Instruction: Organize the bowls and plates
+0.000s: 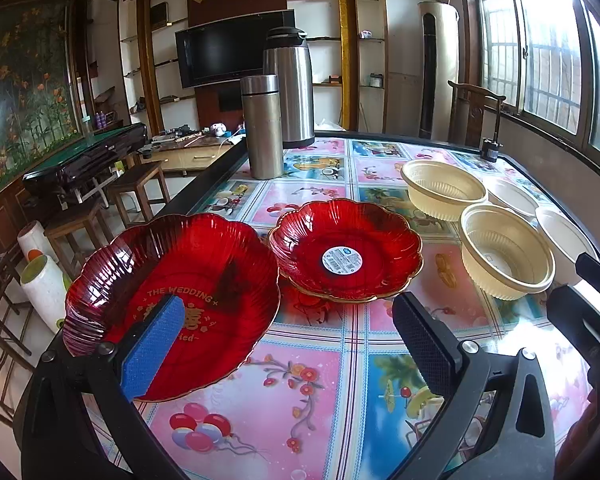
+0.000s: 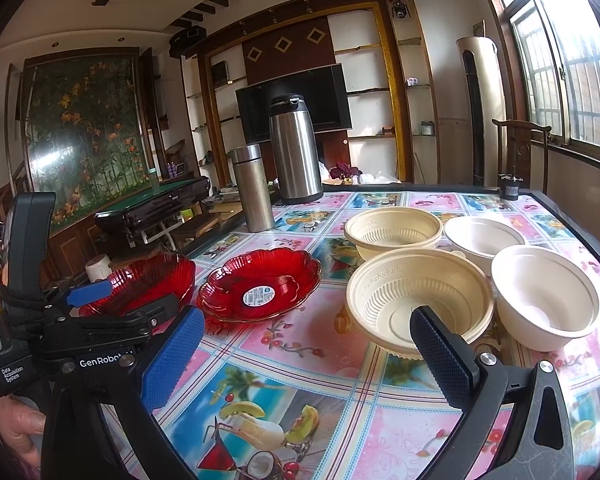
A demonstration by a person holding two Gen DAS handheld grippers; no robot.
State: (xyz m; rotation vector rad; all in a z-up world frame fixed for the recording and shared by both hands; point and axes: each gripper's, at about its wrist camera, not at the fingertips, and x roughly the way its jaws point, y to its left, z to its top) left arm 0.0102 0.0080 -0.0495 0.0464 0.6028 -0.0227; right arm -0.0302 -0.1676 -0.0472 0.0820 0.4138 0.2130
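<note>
left gripper (image 1: 288,340) spread wide, blue pad over the near red plate (image 1: 172,300); slide onto its rim, pinch, then stack on the second plate (image 1: 346,250). right gripper (image 2: 306,354) spread, empty, near the cream bowl (image 2: 418,300).

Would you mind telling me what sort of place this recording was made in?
Most likely a home living-dining room: a TV set in a wall unit, a table under a picture-print cover, and a standing air conditioner by the window.
</note>
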